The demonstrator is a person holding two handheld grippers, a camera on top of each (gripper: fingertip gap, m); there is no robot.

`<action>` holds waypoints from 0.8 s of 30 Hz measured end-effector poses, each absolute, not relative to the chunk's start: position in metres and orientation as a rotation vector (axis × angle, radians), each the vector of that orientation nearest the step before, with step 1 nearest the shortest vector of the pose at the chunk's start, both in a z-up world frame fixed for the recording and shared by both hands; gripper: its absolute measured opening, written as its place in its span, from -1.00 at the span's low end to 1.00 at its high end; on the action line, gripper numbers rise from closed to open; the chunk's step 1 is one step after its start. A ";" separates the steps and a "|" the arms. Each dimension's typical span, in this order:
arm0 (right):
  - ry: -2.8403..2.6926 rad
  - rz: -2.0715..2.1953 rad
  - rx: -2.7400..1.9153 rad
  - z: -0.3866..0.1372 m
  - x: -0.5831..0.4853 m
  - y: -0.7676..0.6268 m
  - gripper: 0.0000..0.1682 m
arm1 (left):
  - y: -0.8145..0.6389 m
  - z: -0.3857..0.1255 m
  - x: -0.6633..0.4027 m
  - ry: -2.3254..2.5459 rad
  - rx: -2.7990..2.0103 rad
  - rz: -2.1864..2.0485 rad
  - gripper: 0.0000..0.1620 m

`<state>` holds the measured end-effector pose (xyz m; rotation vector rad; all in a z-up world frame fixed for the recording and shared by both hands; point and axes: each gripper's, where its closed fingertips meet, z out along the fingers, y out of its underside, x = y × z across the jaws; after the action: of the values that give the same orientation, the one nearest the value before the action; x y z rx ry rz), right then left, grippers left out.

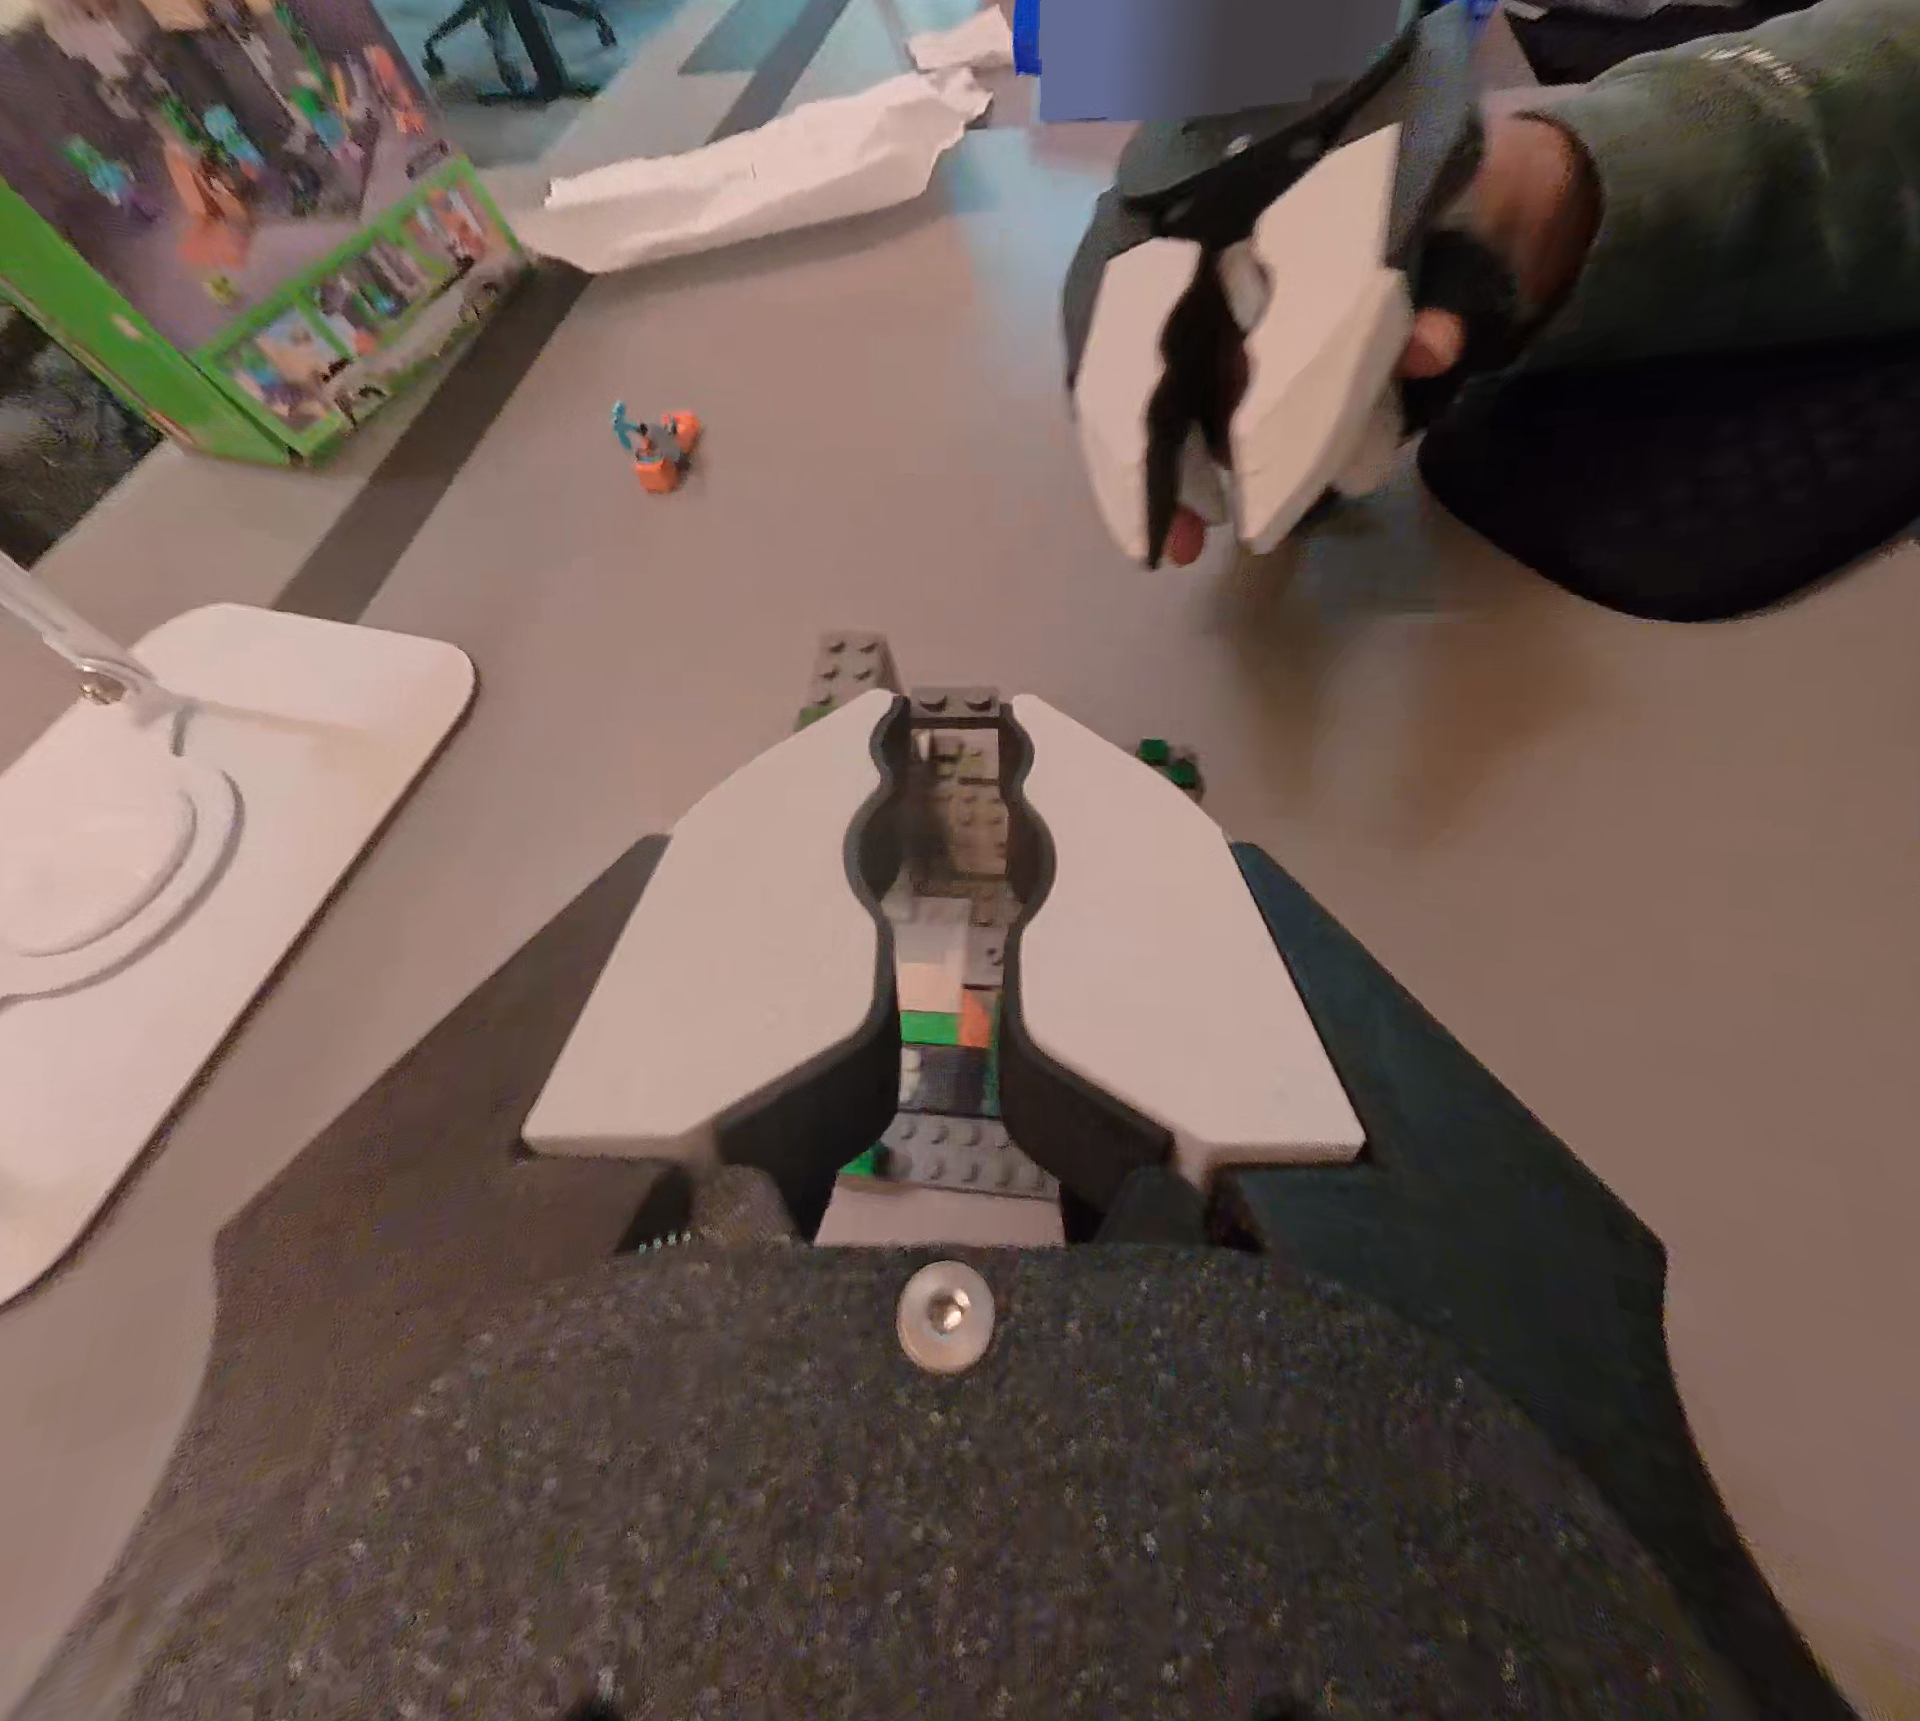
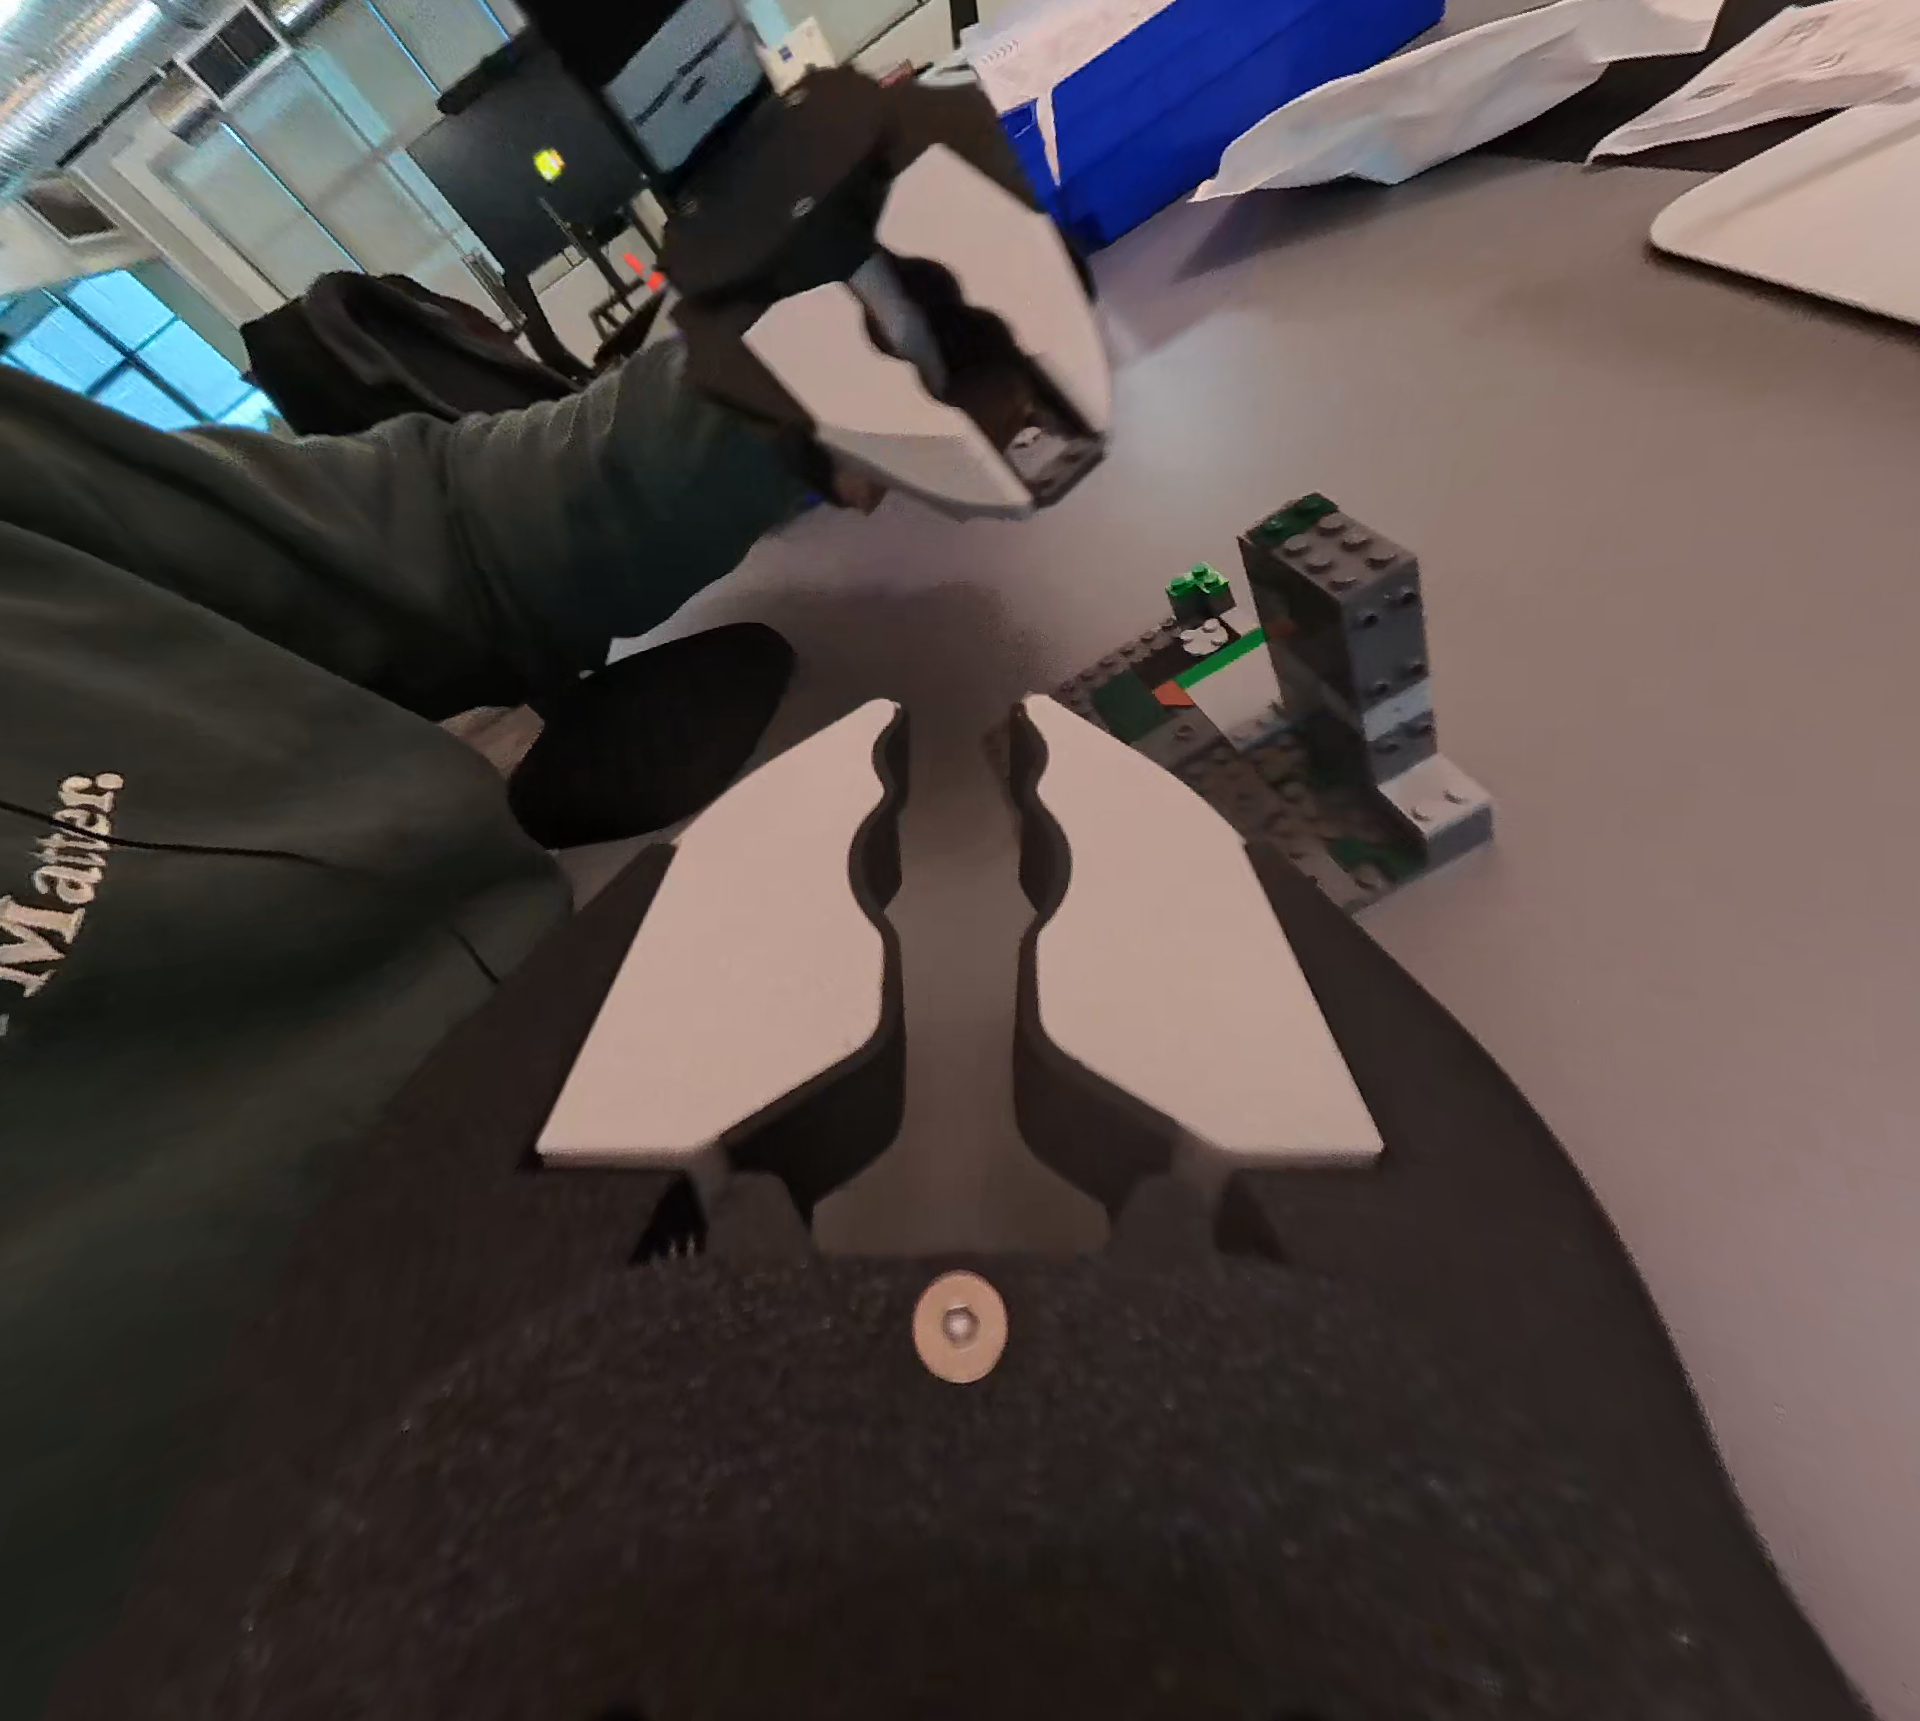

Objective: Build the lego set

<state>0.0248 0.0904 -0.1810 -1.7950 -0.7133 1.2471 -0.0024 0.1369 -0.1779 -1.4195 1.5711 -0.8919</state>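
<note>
The Lego build (image 2: 1335,632) is a grey studded tower on a grey baseplate (image 2: 1132,663) with green and orange bits; it stands on the table just right of my right gripper. My left gripper (image 1: 954,710) hovers over the build and is shut on a dark grey Lego piece (image 1: 954,701) at its fingertips. The right wrist view shows that gripper (image 2: 1060,474) raised above the table with the piece (image 2: 1044,450) in it. My right gripper (image 2: 961,715) is open and empty, low over the table; the left wrist view shows it (image 1: 1195,544) at the far right.
A Lego box (image 1: 229,165) stands at the far left, with a small orange and blue figure (image 1: 660,445) on the table near it. A white stand base (image 1: 156,840) lies left. A white paper bag (image 1: 748,175), a blue bin (image 2: 1247,40) and a person's sleeve (image 2: 312,528) are around.
</note>
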 end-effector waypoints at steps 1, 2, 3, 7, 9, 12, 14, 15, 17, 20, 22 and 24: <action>-0.714 1.242 -1.795 -0.182 0.027 0.091 -0.79 | 0.144 -0.182 0.000 1.590 -1.437 -0.905 -0.81; -0.714 1.242 -1.796 -0.183 0.028 0.091 -0.79 | 0.150 -0.187 0.003 1.607 -1.455 -0.919 -0.81; -0.716 1.245 -1.797 -0.184 0.028 0.091 -0.79 | 0.155 -0.191 0.005 1.624 -1.466 -0.924 -0.81; -0.740 1.251 -1.801 -0.188 0.028 0.090 -0.78 | 0.163 -0.200 0.009 1.674 -1.484 -0.936 -0.81; -0.752 1.260 -1.802 -0.189 0.027 0.089 -0.78 | 0.166 -0.204 0.009 1.692 -1.494 -0.938 -0.81; -0.762 1.287 -1.806 -0.192 0.025 0.087 -0.78 | 0.169 -0.205 0.009 1.700 -1.497 -0.934 -0.81; -0.769 1.296 -1.807 -0.192 0.023 0.086 -0.78 | 0.169 -0.206 0.008 1.704 -1.500 -0.939 -0.81; -0.772 1.299 -1.806 -0.192 0.023 0.085 -0.78 | 0.169 -0.207 0.008 1.709 -1.501 -0.940 -0.81; -0.774 1.306 -1.803 -0.191 0.022 0.084 -0.77 | 0.169 -0.207 0.008 1.707 -1.499 -0.951 -0.81; -0.773 1.311 -1.800 -0.190 0.022 0.084 -0.77 | 0.169 -0.207 0.008 1.706 -1.493 -0.956 -0.81; -0.773 1.312 -1.798 -0.190 0.022 0.083 -0.77 | 0.167 -0.207 0.009 1.710 -1.493 -0.975 -0.81; -0.775 1.312 -1.798 -0.190 0.021 0.083 -0.77 | 0.168 -0.207 0.009 1.707 -1.491 -0.974 -0.81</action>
<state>0.0215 0.0826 -0.1899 -1.7978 -0.7749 1.3122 0.0087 0.1676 -0.2074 -1.4907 1.7075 -0.9738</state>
